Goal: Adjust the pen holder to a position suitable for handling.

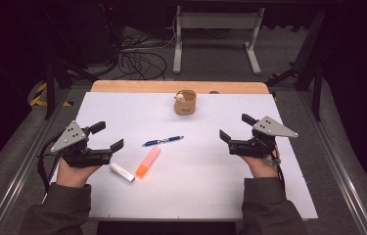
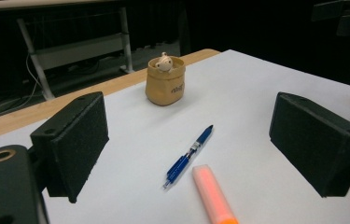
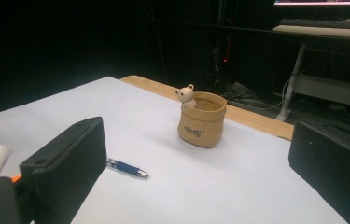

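A tan bag-shaped pot [image 1: 185,102] with a small bear figure on its rim stands near the far edge of the white sheet; it also appears as the pot [image 2: 165,80] and the pot [image 3: 201,119] in the gripper views. A blue pen [image 1: 163,141] lies mid-table, with an orange highlighter [image 1: 148,162] and a white tube [image 1: 122,172] nearer me. My left gripper [image 1: 106,136] hovers open at the left, aimed toward the pen [image 2: 189,156] and highlighter [image 2: 213,195]. My right gripper [image 1: 234,128] is open at the right, nothing between its jaws.
The white sheet [image 1: 220,186] covers a wooden table whose far edge [image 1: 142,86] shows bare. Beyond it stand a white desk frame [image 1: 215,34] and tangled cables [image 1: 137,61] on the floor. Metal rails run along both table sides.
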A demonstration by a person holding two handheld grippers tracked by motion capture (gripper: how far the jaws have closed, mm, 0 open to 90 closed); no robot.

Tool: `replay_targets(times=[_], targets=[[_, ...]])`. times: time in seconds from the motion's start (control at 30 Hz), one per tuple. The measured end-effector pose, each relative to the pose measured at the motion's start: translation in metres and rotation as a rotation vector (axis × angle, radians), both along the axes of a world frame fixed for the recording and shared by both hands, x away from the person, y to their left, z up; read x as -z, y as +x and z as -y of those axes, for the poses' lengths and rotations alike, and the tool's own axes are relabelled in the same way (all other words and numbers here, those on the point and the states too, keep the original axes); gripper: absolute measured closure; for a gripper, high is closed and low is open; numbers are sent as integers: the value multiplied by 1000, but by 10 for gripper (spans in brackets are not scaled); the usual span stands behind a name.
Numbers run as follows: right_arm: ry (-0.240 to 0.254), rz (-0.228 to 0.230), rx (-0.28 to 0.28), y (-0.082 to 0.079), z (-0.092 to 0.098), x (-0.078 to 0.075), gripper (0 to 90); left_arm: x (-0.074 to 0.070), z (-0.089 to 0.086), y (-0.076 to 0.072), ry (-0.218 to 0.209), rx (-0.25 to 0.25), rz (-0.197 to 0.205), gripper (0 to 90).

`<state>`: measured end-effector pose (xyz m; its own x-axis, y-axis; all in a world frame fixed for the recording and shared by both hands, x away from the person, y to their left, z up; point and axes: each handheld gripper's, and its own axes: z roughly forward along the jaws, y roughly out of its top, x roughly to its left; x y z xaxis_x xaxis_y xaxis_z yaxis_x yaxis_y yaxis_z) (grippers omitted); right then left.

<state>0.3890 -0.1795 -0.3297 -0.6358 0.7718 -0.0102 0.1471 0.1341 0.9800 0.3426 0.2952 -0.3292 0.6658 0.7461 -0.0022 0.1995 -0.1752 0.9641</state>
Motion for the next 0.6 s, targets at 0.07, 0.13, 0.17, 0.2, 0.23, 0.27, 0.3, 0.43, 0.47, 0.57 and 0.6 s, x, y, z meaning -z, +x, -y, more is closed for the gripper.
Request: replay_targets(times=[0.07, 0.13, 0.17, 0.2, 0.23, 0.27, 0.3, 0.43, 0.47, 0.57, 0.6], targets=[[-8, -6, 3, 2, -4, -1, 72, 0, 0, 0, 5, 1, -3, 123], [-10, -8, 1, 3, -7, -1, 76, 0, 0, 0, 6, 0, 0, 123], [-14, -8, 1, 5, -12, -1, 85, 0, -1, 0, 5, -1, -2, 123], [-9, -5, -4, 6, -15, -1, 95, 0, -2, 1, 5, -2, -5, 123], [-10, -2, -3, 7, -17, -1, 103, 0, -2, 1, 6, -4, -7, 123], [-13, -2, 3, 8, -19, -1, 113, 0, -2, 1, 6, -4, -7, 123], [-13, -7, 8, 9, -22, -1, 122, 0, -2, 1, 7, -5, -7, 123], [-19, -8, 8, 13, -29, -1, 142, -1, -2, 0, 6, -3, -9, 123], [-27, -16, 1, 15, -35, -1, 155, -1, -2, 0, 9, -3, -9, 123], [-47, -16, 2, 19, -43, -3, 170, -1, -2, 0, 11, 1, -10, 125], [-47, -16, 2, 19, -43, -3, 170, -1, -2, 0, 11, 1, -10, 126]])
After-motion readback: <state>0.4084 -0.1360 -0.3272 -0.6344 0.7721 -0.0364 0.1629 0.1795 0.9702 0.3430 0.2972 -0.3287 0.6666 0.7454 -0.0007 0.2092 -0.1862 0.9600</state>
